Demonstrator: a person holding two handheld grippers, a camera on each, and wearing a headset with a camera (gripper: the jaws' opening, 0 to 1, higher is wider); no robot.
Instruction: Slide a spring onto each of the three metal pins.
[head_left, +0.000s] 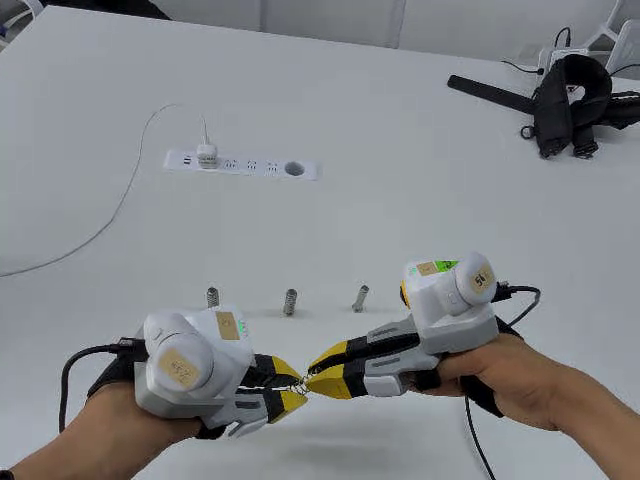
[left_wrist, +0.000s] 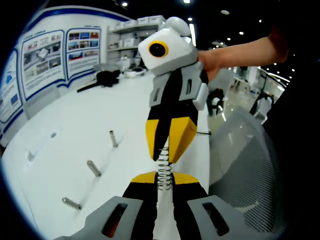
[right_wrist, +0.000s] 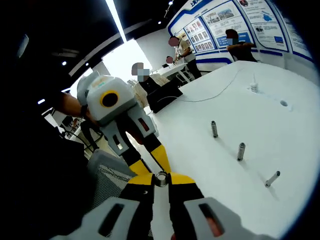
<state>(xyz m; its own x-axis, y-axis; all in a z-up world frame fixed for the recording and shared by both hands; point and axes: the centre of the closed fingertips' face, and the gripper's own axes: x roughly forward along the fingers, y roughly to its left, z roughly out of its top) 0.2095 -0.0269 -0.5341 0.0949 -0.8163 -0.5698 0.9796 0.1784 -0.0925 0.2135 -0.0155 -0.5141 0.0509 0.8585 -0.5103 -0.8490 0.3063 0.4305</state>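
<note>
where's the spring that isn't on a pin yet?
Head view, bottom centre: the spring is gripped between the left gripper and right gripper tips, nearer the person than the three pins.

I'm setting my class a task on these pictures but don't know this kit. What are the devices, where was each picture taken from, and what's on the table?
No robot: a person holds a two-fingered gripper in each hand. One picture comes from a headset camera; the round ones from cameras on the grippers. The left gripper and right gripper both pinch one spring. On the white table are three metal pins; two wear springs, the third looks bare. Behind lie a power strip and black straps.
</note>
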